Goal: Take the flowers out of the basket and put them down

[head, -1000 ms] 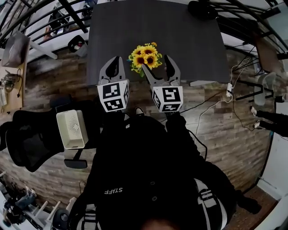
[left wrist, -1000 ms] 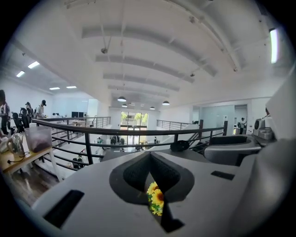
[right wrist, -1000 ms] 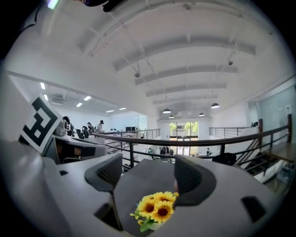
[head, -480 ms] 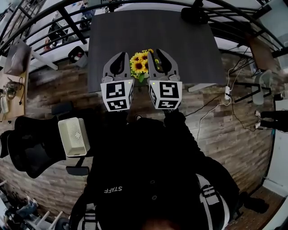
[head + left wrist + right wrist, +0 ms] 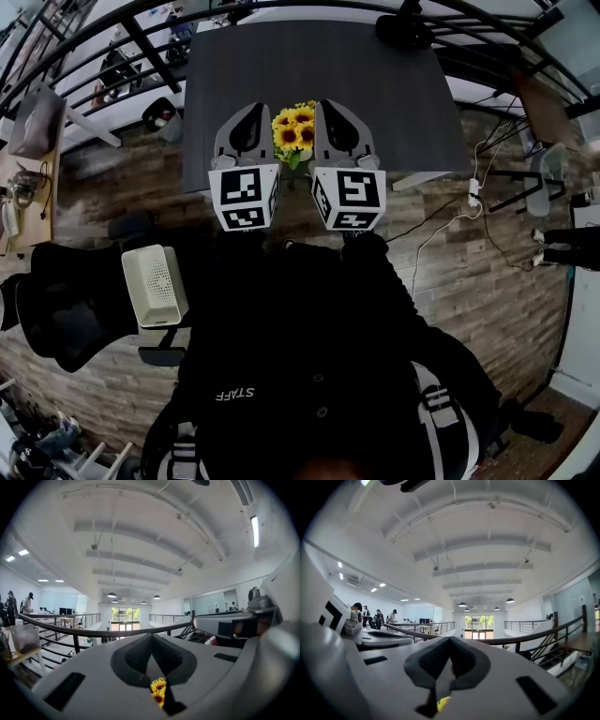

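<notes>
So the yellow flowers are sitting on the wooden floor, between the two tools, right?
Not quite. The yellow flowers are sitting on the dark table, not on the wooden floor. The head view shows them near the table's front edge, and they do appear between the left tool and the right tool.

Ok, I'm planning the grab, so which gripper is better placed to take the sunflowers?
Left, narrowly. The left gripper and right gripper flank the sunflowers, both shut and empty. But the left gripper view shows the blooms plainly below its fingers, while the right gripper view shows only a yellow sliver.
</notes>
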`<action>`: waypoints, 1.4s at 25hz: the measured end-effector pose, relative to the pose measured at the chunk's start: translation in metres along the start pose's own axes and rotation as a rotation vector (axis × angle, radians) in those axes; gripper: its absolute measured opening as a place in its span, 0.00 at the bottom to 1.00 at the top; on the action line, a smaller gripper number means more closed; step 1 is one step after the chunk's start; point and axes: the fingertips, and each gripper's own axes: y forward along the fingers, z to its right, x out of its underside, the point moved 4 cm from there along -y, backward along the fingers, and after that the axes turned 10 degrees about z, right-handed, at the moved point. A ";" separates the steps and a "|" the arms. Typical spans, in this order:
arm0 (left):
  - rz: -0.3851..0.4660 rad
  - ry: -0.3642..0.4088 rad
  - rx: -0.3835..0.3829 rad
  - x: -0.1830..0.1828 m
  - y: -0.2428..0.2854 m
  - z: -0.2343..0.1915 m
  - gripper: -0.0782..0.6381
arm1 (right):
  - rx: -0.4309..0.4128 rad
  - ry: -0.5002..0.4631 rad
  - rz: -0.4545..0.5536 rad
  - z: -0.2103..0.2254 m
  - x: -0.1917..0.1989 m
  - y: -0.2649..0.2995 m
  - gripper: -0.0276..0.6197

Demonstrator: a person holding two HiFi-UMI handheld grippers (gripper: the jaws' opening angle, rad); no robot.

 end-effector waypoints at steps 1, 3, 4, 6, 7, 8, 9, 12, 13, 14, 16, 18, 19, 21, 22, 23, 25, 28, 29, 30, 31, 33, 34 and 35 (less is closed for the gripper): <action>0.000 0.000 0.003 0.000 -0.001 0.001 0.11 | -0.002 0.003 0.000 -0.001 0.000 -0.001 0.06; 0.001 0.000 0.007 0.001 -0.001 0.002 0.11 | -0.003 0.006 0.002 -0.001 0.000 -0.002 0.06; -0.001 0.000 0.008 0.003 -0.001 0.003 0.11 | -0.003 0.005 0.002 -0.001 0.001 -0.002 0.06; -0.009 -0.001 0.007 0.006 -0.001 0.003 0.11 | -0.005 0.002 -0.001 0.000 0.003 -0.002 0.06; -0.011 -0.002 0.006 0.007 -0.001 0.004 0.11 | -0.007 0.002 -0.003 0.000 0.004 -0.002 0.06; -0.012 -0.002 0.005 0.007 0.000 0.004 0.11 | -0.009 0.003 -0.006 0.000 0.005 -0.002 0.06; -0.012 -0.003 0.003 0.006 0.000 0.004 0.11 | -0.011 0.004 -0.008 0.001 0.005 -0.001 0.06; -0.010 -0.006 0.002 0.006 0.001 0.005 0.11 | -0.016 0.002 -0.019 0.001 0.008 0.000 0.06; -0.012 -0.007 0.000 0.007 0.001 0.004 0.11 | -0.018 0.001 -0.023 0.001 0.009 -0.001 0.06; -0.015 -0.009 -0.001 0.009 0.000 0.004 0.11 | -0.019 0.000 -0.026 0.000 0.010 -0.001 0.06; -0.021 -0.013 -0.004 0.012 -0.001 0.003 0.11 | -0.020 0.002 -0.028 -0.002 0.012 -0.002 0.06; -0.021 -0.015 -0.004 0.014 -0.001 0.003 0.11 | -0.022 0.007 -0.029 -0.002 0.014 -0.001 0.06; -0.021 -0.014 -0.003 0.015 0.000 0.002 0.11 | -0.024 0.011 -0.029 -0.003 0.016 -0.001 0.06; -0.019 -0.011 -0.005 0.016 0.000 0.001 0.11 | -0.024 0.016 -0.031 -0.002 0.018 0.000 0.06; -0.015 -0.011 -0.009 0.016 0.000 0.001 0.11 | -0.023 0.018 -0.033 -0.002 0.019 0.000 0.06; -0.008 -0.012 -0.014 0.014 0.000 0.000 0.11 | -0.021 0.021 -0.034 -0.001 0.020 0.000 0.06; 0.004 -0.014 -0.020 0.012 0.001 -0.002 0.11 | -0.018 0.025 -0.038 0.000 0.023 0.001 0.06; -0.007 -0.016 -0.018 0.014 0.003 -0.002 0.11 | -0.014 0.031 -0.043 0.002 0.026 0.002 0.06; -0.011 -0.016 -0.016 0.015 0.004 -0.001 0.11 | -0.014 0.032 -0.044 0.003 0.027 0.002 0.06; -0.013 -0.015 -0.015 0.016 0.005 0.000 0.11 | -0.014 0.032 -0.044 0.004 0.027 0.002 0.06; -0.012 -0.014 -0.013 0.016 0.006 0.002 0.11 | -0.015 0.031 -0.043 0.005 0.027 0.002 0.06; -0.012 -0.014 -0.011 0.017 0.009 0.004 0.11 | -0.016 0.029 -0.041 0.008 0.027 0.004 0.06; -0.013 -0.014 -0.011 0.018 0.010 0.005 0.11 | -0.017 0.029 -0.041 0.009 0.028 0.004 0.06; -0.015 -0.014 -0.010 0.019 0.012 0.006 0.11 | -0.018 0.030 -0.041 0.011 0.029 0.005 0.06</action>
